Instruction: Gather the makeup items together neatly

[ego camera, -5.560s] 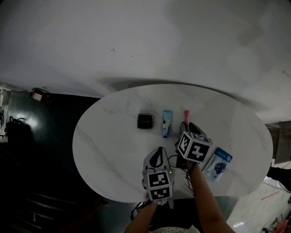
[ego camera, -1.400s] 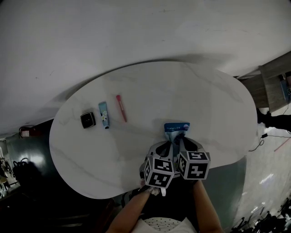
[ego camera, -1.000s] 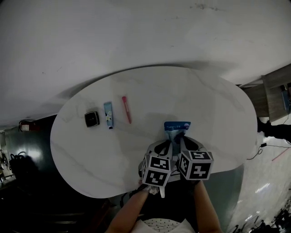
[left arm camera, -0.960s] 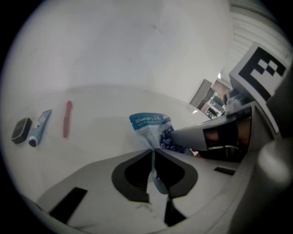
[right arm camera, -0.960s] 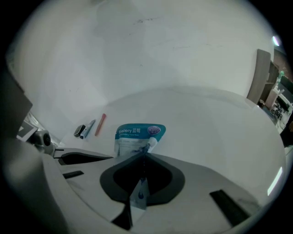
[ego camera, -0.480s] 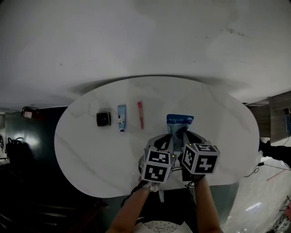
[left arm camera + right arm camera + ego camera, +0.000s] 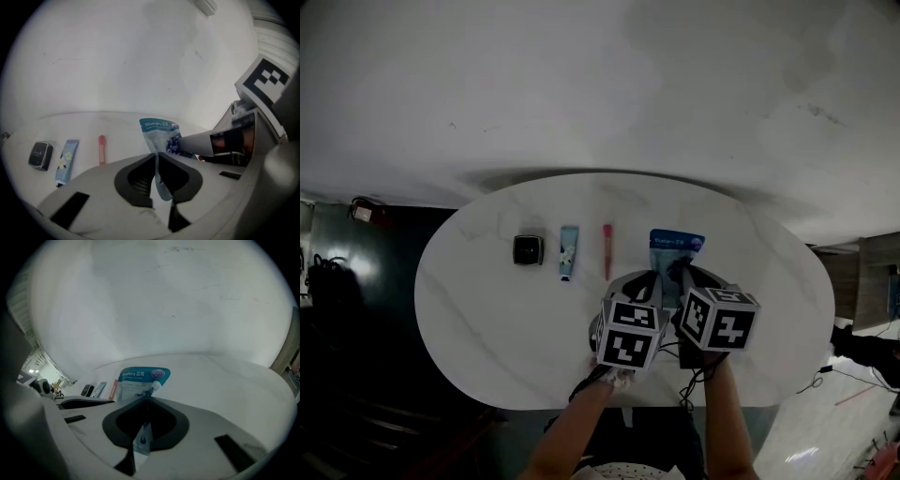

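Clamping blue sachet (image 7: 677,242) by its near edge in left gripper (image 7: 645,280) and right gripper (image 7: 683,273), likely to line it up beside pink stick (image 7: 607,249).

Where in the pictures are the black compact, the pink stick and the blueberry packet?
black compact (image 7: 528,250), head view, middle of its lid.
pink stick (image 7: 607,251), head view, middle of its length.
blueberry packet (image 7: 675,249), head view, its visible upper part.
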The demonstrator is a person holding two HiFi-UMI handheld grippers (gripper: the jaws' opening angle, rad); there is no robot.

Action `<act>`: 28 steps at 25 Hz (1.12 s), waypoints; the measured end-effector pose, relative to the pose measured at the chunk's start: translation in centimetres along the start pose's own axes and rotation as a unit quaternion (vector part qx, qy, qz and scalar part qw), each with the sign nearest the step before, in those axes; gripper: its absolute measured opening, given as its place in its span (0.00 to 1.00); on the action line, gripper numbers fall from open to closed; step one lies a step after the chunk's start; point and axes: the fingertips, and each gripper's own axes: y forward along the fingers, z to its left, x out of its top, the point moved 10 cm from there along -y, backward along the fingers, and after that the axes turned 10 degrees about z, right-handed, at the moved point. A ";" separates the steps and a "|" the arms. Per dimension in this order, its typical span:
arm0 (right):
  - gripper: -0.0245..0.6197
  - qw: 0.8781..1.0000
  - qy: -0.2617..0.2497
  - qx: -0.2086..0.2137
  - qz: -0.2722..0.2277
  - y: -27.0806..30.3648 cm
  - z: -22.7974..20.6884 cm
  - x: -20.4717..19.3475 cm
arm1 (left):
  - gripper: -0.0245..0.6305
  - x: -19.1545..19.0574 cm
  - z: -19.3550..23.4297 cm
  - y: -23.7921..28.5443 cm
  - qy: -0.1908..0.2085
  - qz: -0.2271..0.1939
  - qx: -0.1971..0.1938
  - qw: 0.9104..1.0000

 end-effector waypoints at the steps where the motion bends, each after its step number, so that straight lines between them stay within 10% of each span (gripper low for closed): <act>1: 0.08 1.000 -0.002 0.001 0.001 0.2 0.1 0.4 | 0.11 0.3 0.3 0.0 -0.002 0.000 0.003 1.000; 28: 0.09 0.998 0.017 -0.015 0.066 5.7 0.2 2.8 | 0.14 1.6 4.0 3.6 -0.072 0.051 0.026 0.996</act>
